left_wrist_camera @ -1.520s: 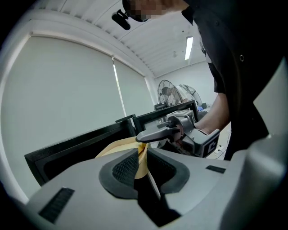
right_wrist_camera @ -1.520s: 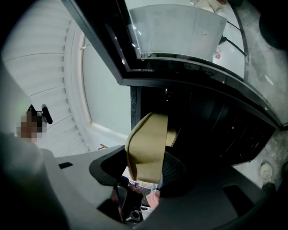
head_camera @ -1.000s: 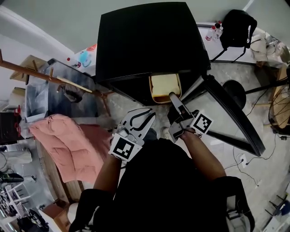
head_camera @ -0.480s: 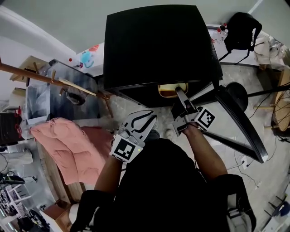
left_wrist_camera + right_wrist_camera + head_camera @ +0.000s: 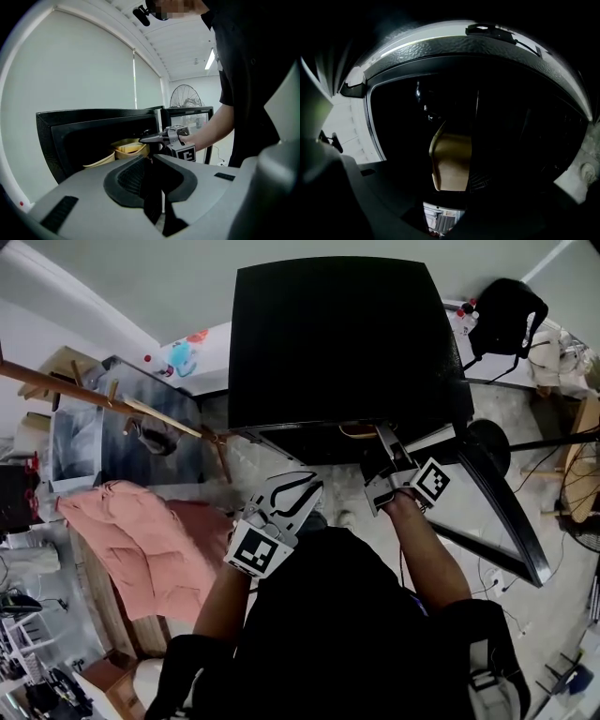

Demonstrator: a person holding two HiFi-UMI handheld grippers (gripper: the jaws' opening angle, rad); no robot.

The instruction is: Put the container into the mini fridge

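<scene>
Cluttered workroom — roller blind, standing fan, backpack, pink quilt

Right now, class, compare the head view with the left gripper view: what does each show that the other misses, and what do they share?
Only the head view: the pink padded cloth at left and the black bag at upper right.

Only the left gripper view: the round fan and the pale window blind.

Both: the black mini fridge with its door open, the right gripper reaching into it, and the yellow container. The container is a mere sliver from the head view but plainly in the opening from the left gripper view.
</scene>
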